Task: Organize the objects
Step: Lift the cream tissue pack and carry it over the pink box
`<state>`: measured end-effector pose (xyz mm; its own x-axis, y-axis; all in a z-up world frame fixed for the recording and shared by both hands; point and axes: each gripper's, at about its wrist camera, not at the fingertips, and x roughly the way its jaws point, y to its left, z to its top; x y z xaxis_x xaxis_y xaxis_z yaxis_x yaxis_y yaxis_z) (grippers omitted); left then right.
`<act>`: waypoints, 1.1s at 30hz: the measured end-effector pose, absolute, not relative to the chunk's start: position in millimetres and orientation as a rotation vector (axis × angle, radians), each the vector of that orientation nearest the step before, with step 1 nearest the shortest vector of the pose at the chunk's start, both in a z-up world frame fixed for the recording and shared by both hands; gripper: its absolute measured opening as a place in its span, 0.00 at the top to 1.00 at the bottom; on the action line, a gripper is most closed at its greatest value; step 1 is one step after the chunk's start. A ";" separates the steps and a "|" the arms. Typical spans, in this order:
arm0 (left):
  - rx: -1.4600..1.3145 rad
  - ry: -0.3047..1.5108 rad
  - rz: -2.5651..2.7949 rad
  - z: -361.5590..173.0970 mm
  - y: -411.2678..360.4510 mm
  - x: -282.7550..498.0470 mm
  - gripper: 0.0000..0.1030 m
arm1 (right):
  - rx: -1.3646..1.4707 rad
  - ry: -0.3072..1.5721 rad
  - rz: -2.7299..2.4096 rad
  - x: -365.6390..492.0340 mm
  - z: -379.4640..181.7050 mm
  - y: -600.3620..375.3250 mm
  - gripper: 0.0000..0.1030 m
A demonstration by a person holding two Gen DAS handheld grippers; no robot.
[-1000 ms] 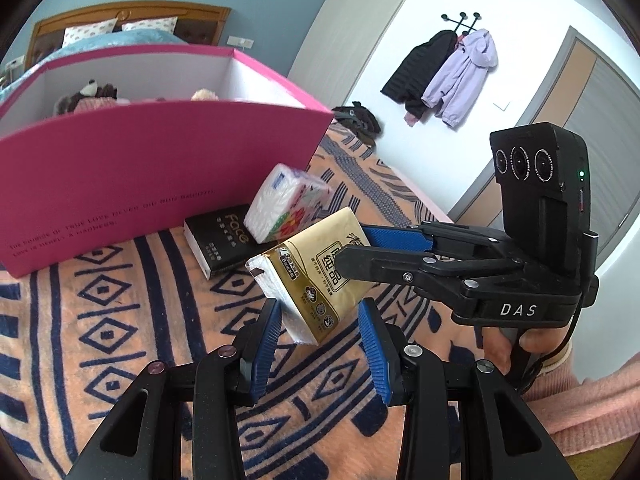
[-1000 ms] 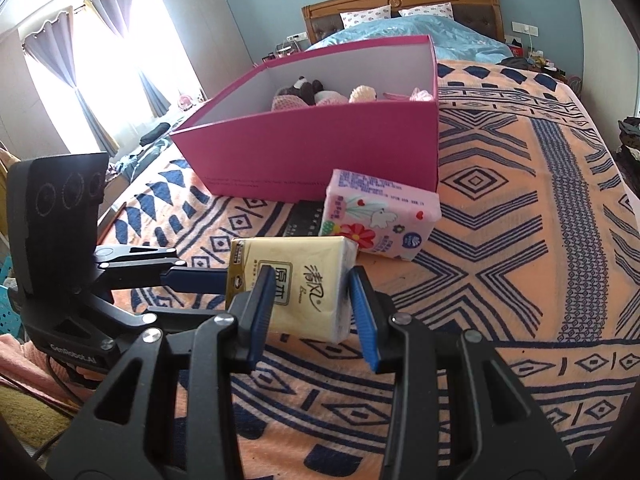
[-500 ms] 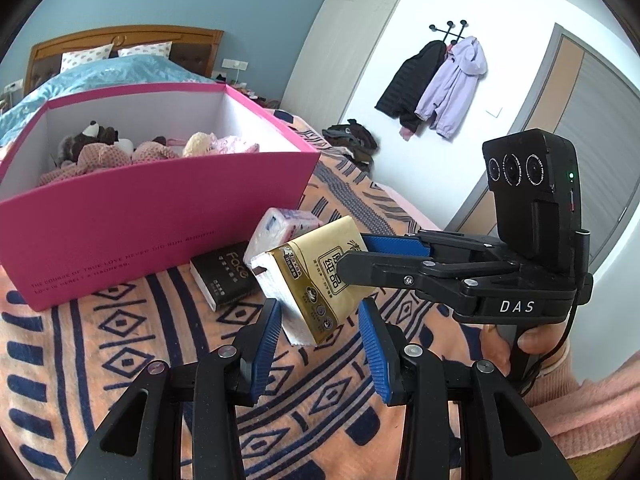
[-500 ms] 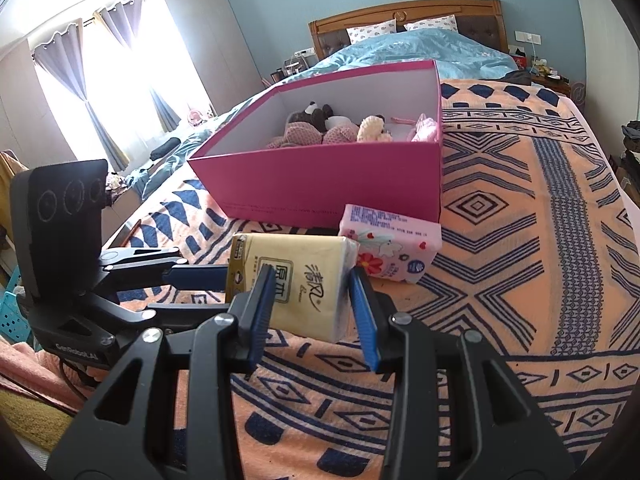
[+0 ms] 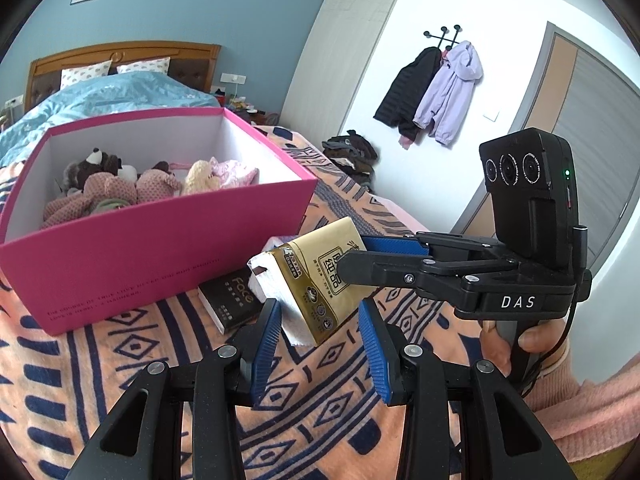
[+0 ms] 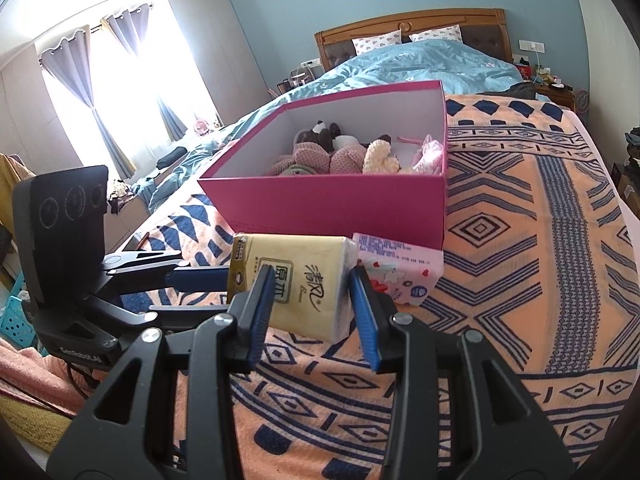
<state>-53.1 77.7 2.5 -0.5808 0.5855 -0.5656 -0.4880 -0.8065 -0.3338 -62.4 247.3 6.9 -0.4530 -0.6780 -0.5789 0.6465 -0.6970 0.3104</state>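
Both tools, left (image 5: 320, 344) and right (image 6: 312, 312), clamped on one yellow tissue pack (image 6: 296, 280) above bedspread (image 6: 520, 280)

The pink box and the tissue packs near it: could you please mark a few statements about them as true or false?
1. The right gripper holds the yellow tissue pack. True.
2. The pink box is empty. False: plush toys lie inside it.
3. A black packet lies on the patterned blanket against the box's front wall. True.
4. The floral tissue pack is already in the box. False: it lies on the blanket outside, in front of the box.
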 end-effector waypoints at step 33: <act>-0.820 -0.145 2.427 29.9 65.5 -70.5 0.61 | 0.802 -0.054 -2.163 -79.5 34.3 237.0 0.59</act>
